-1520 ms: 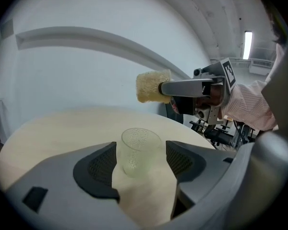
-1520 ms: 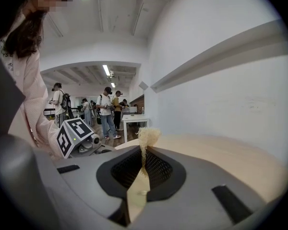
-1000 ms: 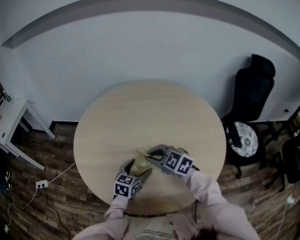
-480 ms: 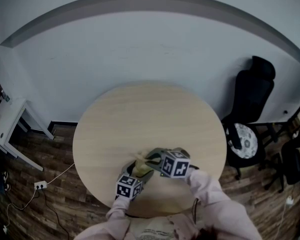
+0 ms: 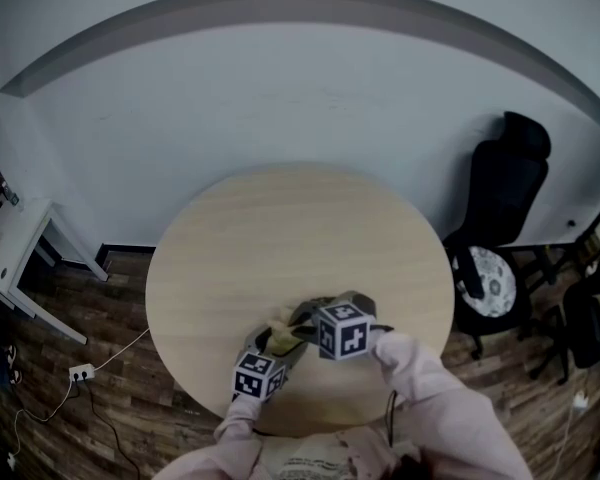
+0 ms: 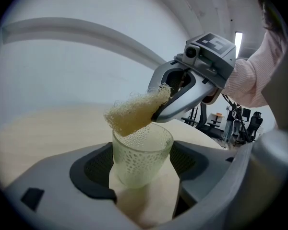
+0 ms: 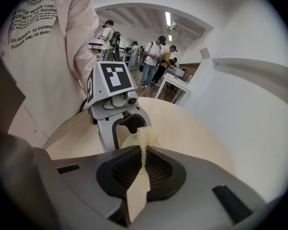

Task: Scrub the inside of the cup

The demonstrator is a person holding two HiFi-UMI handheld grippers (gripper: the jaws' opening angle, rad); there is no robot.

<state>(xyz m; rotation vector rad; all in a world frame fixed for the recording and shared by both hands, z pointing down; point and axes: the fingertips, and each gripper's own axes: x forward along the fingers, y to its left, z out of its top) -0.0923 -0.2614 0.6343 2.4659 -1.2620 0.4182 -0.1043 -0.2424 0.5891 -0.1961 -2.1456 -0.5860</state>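
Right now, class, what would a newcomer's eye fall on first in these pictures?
First, the fluffy yellow sponge, pinched in the right gripper, its tip at the mouth of the dimpled cup, mid-frame in the left gripper view. The cup stands between the jaws of the left gripper, which have just been closing on it. All this hangs over the near part of a round table.

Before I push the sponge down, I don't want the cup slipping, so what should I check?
1. Cup between the jaws of the left gripper, which have just been closing: ok.
2. Sponge pinched in the right gripper: ok.
3. Sponge lined up over the cup's mouth: ok.
4. Sponge deep inside the cup: not ok, only at the rim.
5. Cup resting on the table: cannot tell.
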